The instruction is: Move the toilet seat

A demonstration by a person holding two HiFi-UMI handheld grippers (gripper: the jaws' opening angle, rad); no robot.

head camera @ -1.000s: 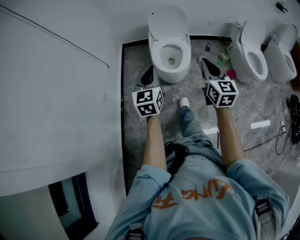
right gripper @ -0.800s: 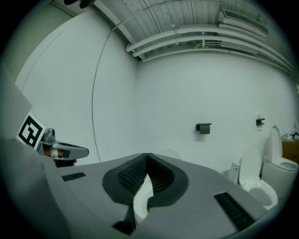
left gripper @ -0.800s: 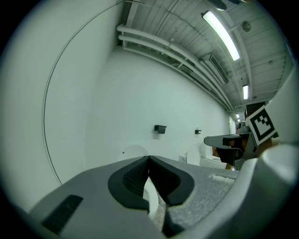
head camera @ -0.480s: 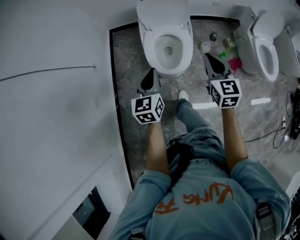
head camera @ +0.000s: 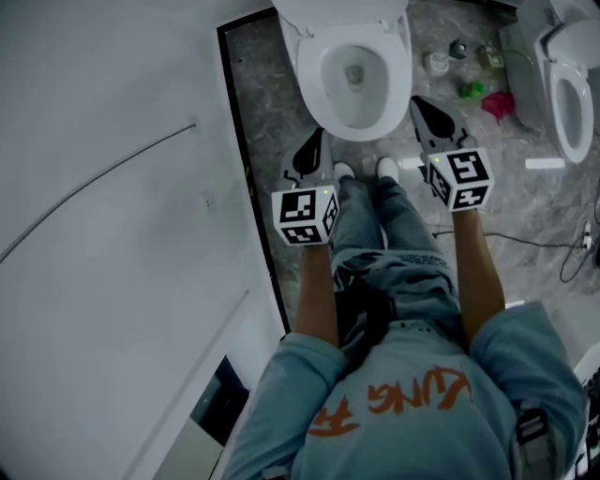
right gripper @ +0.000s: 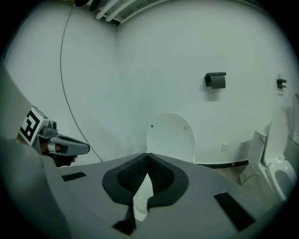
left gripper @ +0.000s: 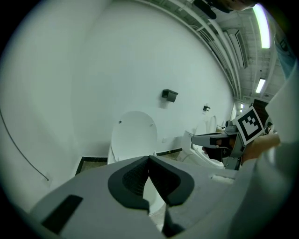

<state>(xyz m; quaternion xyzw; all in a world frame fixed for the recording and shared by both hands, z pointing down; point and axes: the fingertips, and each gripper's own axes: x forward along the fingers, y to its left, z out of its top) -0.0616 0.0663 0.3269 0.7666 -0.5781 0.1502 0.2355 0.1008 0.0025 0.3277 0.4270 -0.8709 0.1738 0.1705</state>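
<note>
Below the head camera, a person stands on the marbled floor (head camera: 272, 84) with shoes just short of a white toilet (head camera: 323, 98). The left tongs (head camera: 316, 142) and right tongs (head camera: 418, 103) hang on either side of the bowl's front, touching nothing. The toilet seat (head camera: 342, 9) is raised at the back. From the left gripper view, the dark pads are pressed together on nothing and aimed at the seat (left gripper: 133, 135), which stands upright against the white wall. From the right gripper view, those pads are likewise closed and empty, the upright seat (right gripper: 170, 137) lies beyond them, and a second toilet (right gripper: 280, 172) stands to the right.
</note>
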